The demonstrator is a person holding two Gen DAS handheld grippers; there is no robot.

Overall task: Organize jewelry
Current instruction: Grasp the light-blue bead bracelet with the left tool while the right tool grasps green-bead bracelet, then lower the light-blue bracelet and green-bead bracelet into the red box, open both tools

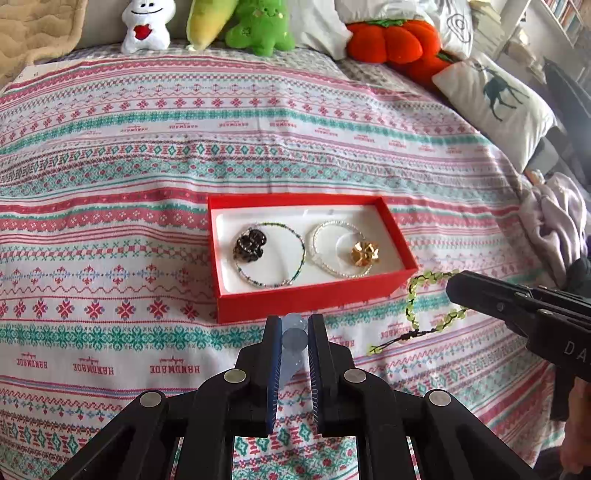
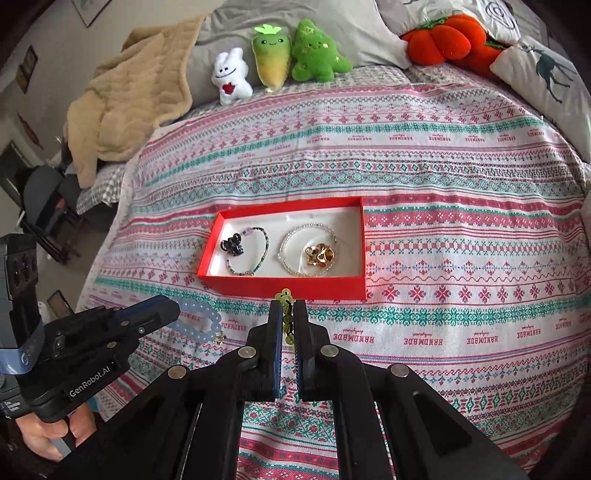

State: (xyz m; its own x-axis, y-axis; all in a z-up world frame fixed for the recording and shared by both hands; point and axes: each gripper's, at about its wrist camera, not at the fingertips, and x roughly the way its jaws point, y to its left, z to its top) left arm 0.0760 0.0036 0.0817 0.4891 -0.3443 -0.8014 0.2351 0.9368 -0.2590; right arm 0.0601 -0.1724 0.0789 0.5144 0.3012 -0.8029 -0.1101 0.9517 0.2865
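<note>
In the left wrist view, the left hand-held gripper (image 1: 295,325) fills the lower centre of the frame, its jaws drawn narrow and clamped on a pale blue bead bracelet (image 1: 294,334) whose beads show between the blue pads. In the right wrist view the same bracelet hangs as a loop from that gripper at the lower left, above the bedspread.

The right hand-held gripper (image 2: 287,314) sits at the lower centre of its own view, jaws nearly together and pinching a green bead bracelet (image 2: 287,325) strung on dark cord. From the left wrist view this bracelet dangles in a loop at the right of the frame, off the tip of the right gripper, just beside the box's lower right corner.

An open red jewelry box (image 1: 314,299) with a white lining lies on the patterned bedspread (image 1: 110,155) in the middle of both frames. In its left half rests a bracelet of mixed dark and clear beads (image 1: 299,236) with a dark hair claw (image 1: 250,244) on it; in its right half a clear bead bracelet (image 1: 321,258) with a gold hair claw (image 1: 364,253) at its lower right part.

Along the top of the frames stand a white plush toy (image 1: 147,26), a yellow-green plush, a green plush (image 1: 258,29) and an orange pumpkin plush (image 1: 395,40). A person's hand (image 2: 51,435) grips the left gripper's handle at the lower left of the right wrist view.
</note>
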